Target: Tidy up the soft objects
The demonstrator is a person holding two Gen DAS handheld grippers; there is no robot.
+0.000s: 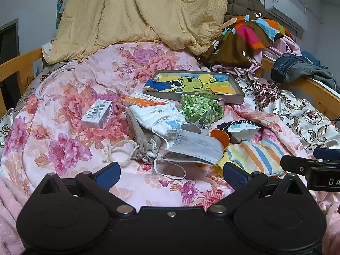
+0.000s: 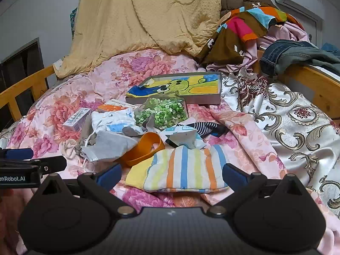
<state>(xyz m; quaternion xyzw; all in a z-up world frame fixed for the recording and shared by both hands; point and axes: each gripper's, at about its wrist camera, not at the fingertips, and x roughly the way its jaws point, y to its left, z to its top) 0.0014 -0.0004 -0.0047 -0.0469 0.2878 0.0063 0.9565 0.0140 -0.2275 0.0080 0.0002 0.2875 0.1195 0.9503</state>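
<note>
A pile of soft things lies on the floral bedspread. A grey face mask [image 1: 191,146] [image 2: 108,144], a white printed cloth [image 1: 157,114] [image 2: 114,119], a grey drawstring pouch [image 1: 142,142] and a striped cloth [image 1: 252,155] [image 2: 180,167] lie together. A dark striped sock [image 2: 204,127] lies behind them. My left gripper [image 1: 171,175] is open and empty, just short of the mask. My right gripper [image 2: 172,175] is open and empty, its fingers either side of the striped cloth's near edge.
An orange cup [image 2: 144,146], a bag of green bits [image 1: 199,106], two small cartons [image 1: 97,113] [image 1: 146,101] and a tray with a cartoon picture [image 1: 191,85] sit among the pile. A yellow quilt [image 1: 138,17] and heaped clothes [image 1: 250,31] lie behind. Wooden rails [image 1: 19,63] [image 2: 308,85] flank the bed.
</note>
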